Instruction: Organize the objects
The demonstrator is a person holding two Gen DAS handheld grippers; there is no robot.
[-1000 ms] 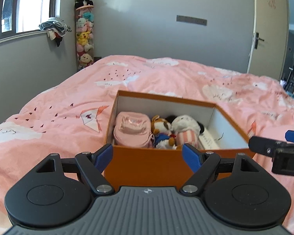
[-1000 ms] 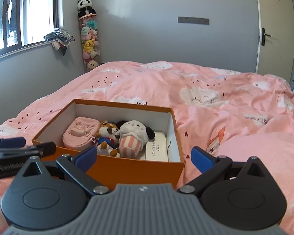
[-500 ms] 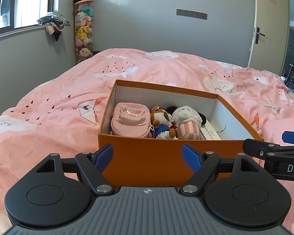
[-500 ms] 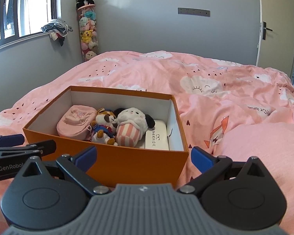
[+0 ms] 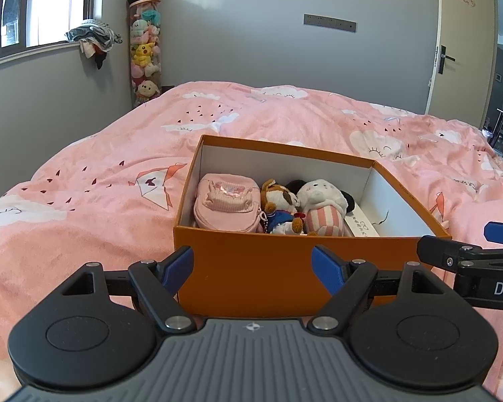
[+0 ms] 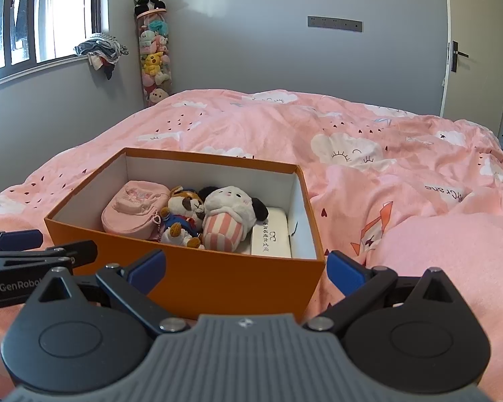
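An orange box (image 5: 251, 268) (image 6: 218, 278) sits open on the pink bed. Inside lie a pink pouch (image 5: 226, 202) (image 6: 134, 207), a brown-and-white dog plush (image 5: 280, 206) (image 6: 182, 216), a white plush in a striped cup (image 5: 322, 207) (image 6: 229, 221) and a white case (image 5: 364, 227) (image 6: 271, 236). My left gripper (image 5: 252, 268) is open and empty, just in front of the box's near wall. My right gripper (image 6: 246, 268) is open and empty, in front of the box's near right corner. Each gripper shows at the edge of the other's view.
The pink quilt (image 5: 285, 117) (image 6: 402, 181) covers the bed, bunched up at the right (image 6: 452, 251). A tall tube of plush toys (image 5: 144, 50) stands in the far corner. Clothes (image 5: 94, 38) hang at the windowsill. A door (image 5: 462, 40) is at the right.
Both grippers have drawn back and risen a little from the box, so more of its front wall and inside shows. Both stay open. The box and its contents have not moved.
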